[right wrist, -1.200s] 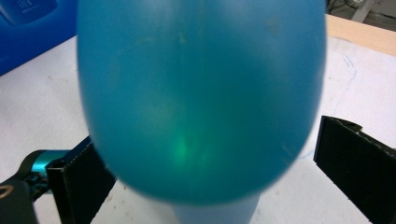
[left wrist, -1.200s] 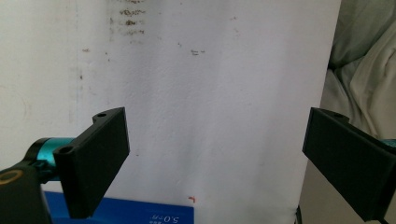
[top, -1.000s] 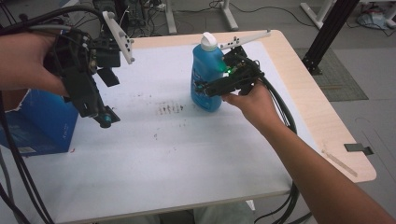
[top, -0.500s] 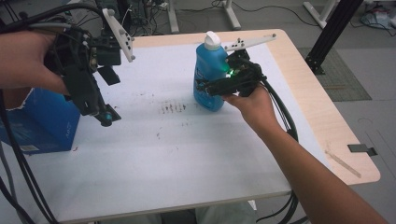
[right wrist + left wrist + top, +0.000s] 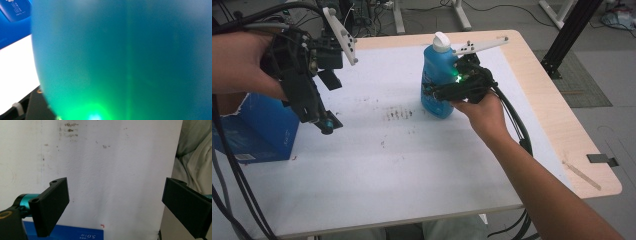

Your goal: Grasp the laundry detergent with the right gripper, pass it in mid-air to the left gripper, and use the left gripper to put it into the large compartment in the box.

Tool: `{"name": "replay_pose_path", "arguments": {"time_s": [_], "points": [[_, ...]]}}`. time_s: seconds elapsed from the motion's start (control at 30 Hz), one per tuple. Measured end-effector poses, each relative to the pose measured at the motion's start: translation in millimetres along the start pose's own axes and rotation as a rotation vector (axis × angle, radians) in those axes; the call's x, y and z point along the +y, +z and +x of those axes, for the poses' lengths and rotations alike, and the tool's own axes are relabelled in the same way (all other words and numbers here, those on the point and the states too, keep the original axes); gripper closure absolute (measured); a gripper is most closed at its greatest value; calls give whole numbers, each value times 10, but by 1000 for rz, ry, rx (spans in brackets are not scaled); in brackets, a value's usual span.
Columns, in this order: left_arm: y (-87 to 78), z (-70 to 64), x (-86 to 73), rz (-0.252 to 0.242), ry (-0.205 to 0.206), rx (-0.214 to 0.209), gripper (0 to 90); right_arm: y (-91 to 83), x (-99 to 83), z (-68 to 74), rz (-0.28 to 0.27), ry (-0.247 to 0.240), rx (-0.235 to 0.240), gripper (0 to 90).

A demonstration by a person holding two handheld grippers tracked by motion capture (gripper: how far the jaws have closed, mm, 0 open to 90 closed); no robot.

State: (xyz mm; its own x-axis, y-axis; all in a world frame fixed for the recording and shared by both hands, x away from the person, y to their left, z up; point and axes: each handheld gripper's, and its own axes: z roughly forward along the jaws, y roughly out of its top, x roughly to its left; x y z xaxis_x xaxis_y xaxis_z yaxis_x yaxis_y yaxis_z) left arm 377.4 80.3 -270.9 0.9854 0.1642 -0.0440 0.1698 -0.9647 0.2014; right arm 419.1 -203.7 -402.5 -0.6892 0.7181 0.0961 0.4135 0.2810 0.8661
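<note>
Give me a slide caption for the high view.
Right hand-held gripper clasps an upright blue bottle; left hand-held gripper hangs open over the table.

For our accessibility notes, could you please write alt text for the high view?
A person's right hand-held gripper clasps a blue bottle with a white cap, standing upright on a white table. The left hand-held gripper hangs open above the table's left side, beside a blue box at the table's edge.
</note>
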Motion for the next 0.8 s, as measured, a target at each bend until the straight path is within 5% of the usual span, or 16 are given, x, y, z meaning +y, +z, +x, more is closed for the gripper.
{"name": "replay_pose_path", "arguments": {"time_s": [0.8], "points": [[22,27,-25,-3,-7,-8,73,7,-7,60,-32,-60,-65,432]]}}
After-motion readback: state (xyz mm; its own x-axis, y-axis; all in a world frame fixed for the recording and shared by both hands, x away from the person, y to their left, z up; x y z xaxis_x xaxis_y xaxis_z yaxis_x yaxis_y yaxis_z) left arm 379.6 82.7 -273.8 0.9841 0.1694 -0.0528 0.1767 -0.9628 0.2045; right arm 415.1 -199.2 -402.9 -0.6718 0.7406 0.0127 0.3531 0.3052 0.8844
